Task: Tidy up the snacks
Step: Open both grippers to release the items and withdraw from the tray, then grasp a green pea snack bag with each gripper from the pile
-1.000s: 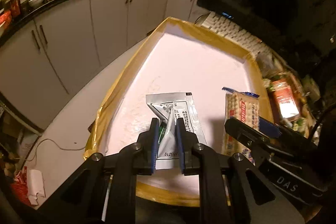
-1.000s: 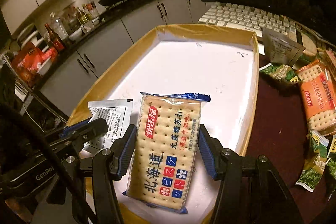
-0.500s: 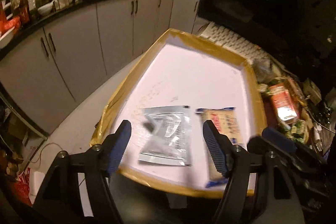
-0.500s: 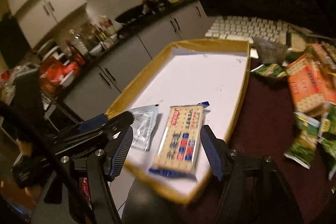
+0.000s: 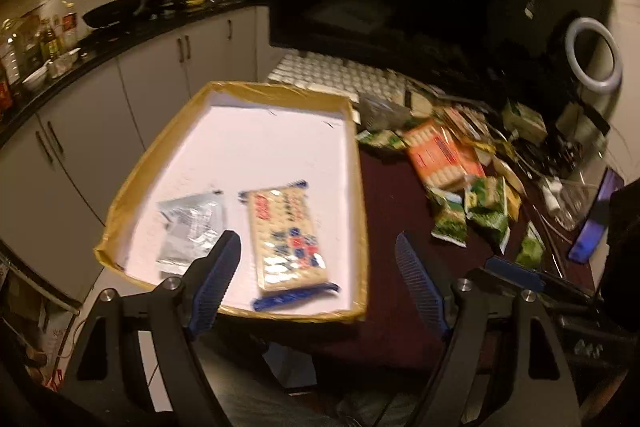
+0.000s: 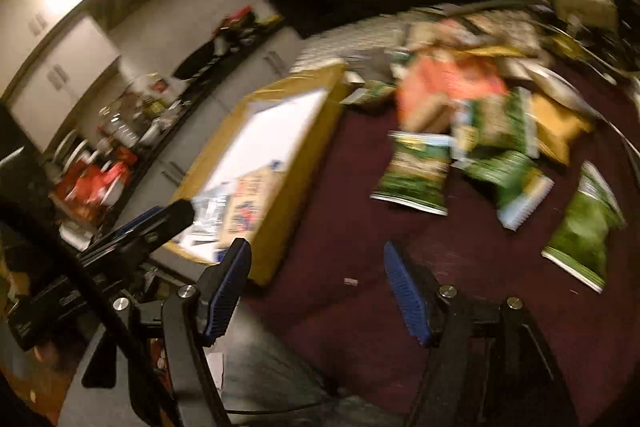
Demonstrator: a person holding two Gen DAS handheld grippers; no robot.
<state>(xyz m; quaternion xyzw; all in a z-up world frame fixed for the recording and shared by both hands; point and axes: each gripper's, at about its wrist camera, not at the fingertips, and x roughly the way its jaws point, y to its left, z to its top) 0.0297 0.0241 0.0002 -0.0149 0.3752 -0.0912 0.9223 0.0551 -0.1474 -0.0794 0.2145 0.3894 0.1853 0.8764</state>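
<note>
A: Both empty. Left hand-held gripper has just been opening, jaws wide, nothing between. Right hand-held gripper also spread wide, empty. Cracker pack and silver sachet lie side by side in the tray.

B: Risk?

A: Loose snack pile on the worktop overlaps; a grab may snag two bags. Right view is smeared, so labels are unreadable.

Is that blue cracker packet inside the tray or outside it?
Inside. The cracker packet lies flat on the white floor of the tray, beside a silver sachet, with nothing gripping it.
</note>
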